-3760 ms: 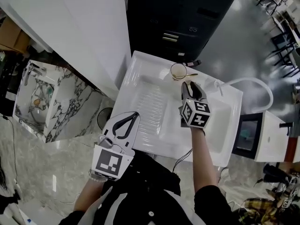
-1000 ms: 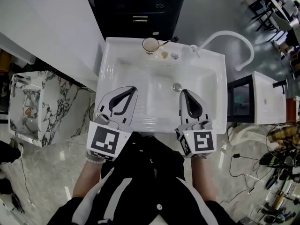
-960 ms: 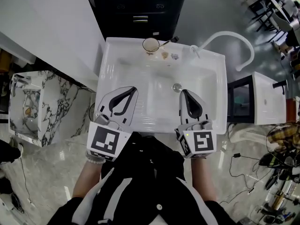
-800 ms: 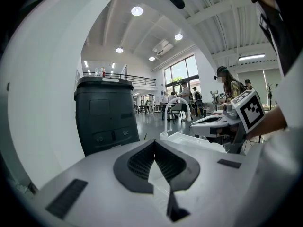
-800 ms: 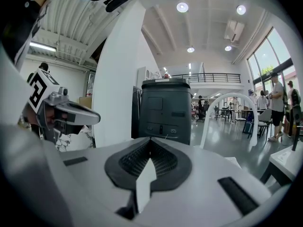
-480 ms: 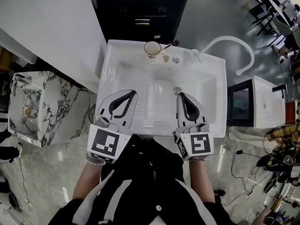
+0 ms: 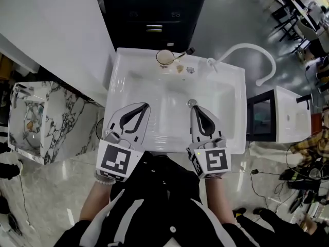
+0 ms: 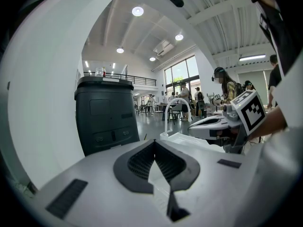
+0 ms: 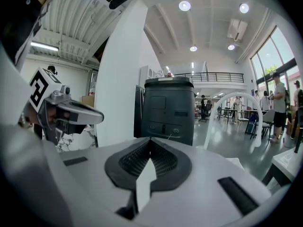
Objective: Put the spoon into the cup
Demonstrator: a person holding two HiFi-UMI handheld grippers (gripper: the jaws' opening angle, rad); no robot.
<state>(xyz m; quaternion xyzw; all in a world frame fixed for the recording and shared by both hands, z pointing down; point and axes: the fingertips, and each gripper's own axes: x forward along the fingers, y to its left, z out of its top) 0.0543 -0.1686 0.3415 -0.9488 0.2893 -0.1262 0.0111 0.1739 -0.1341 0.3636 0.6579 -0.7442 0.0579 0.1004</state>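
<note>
Spoon [image 7: 181, 53] stands in cup [image 7: 165, 57] at sink's [image 7: 123, 66] far edge, handle leaning out; its overhang could tip the cup. Left gripper [image 7: 145, 105] and right gripper [image 7: 193, 107] hover at near edge, jaws closed, empty.

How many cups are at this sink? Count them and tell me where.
1. The cup stands on the white sink's back rim, with the spoon leaning in it; no other shows.
</note>
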